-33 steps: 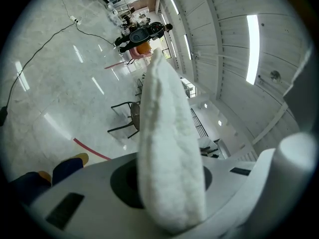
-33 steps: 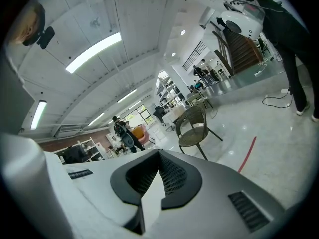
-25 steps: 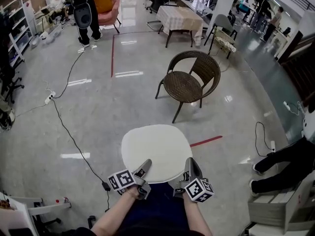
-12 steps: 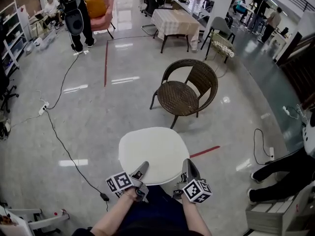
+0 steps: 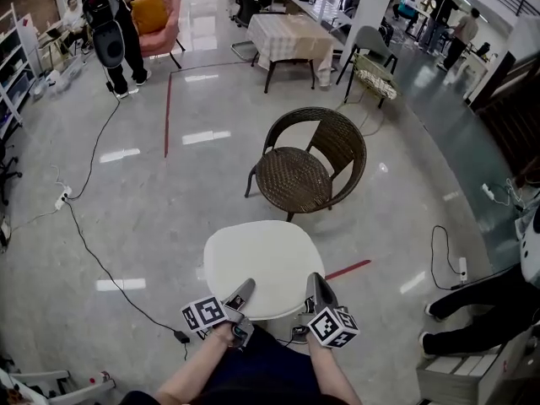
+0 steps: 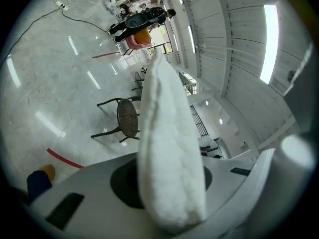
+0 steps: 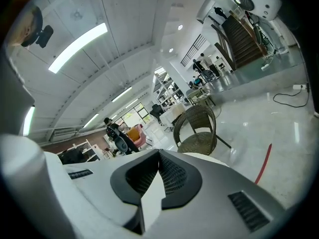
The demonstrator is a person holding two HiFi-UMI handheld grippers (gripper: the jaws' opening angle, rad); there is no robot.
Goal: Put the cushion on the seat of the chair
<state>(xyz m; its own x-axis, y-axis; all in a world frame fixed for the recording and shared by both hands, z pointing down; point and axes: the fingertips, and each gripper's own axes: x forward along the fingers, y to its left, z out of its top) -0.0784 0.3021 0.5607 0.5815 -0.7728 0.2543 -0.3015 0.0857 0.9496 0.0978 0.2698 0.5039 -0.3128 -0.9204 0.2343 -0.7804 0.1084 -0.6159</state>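
You hold the white cushion (image 5: 264,264) out flat in front of you, low in the middle of the head view, clear of the floor (image 5: 169,226). Your left gripper (image 5: 243,290) bites its near edge at the lower left and your right gripper (image 5: 314,285) bites the same edge at the lower right.

In the left gripper view the jaws are closed down on the thick padded rim, which stands edge-on between them and fills the centre of the frame. In the right gripper view the jaws are nearly together, pinching a thin white corner of the cushion low in the centre of that frame. Both grips are firm holds on the cushion, not open jaws.

The brown wicker chair (image 5: 308,163) stands just above the cushion in the head view, near it but not touching. Its round seat (image 5: 291,180) is bare and faces you, with the curved backrest on the upper right side.

A red tape line (image 5: 348,269) lies on the floor just to the right of the cushion. A black cable (image 5: 101,264) snakes across the left side of the frame. In the upper left a person (image 5: 114,32) stands well apart. A cloth-covered table (image 5: 291,36) sits at the top centre, beyond the chair.
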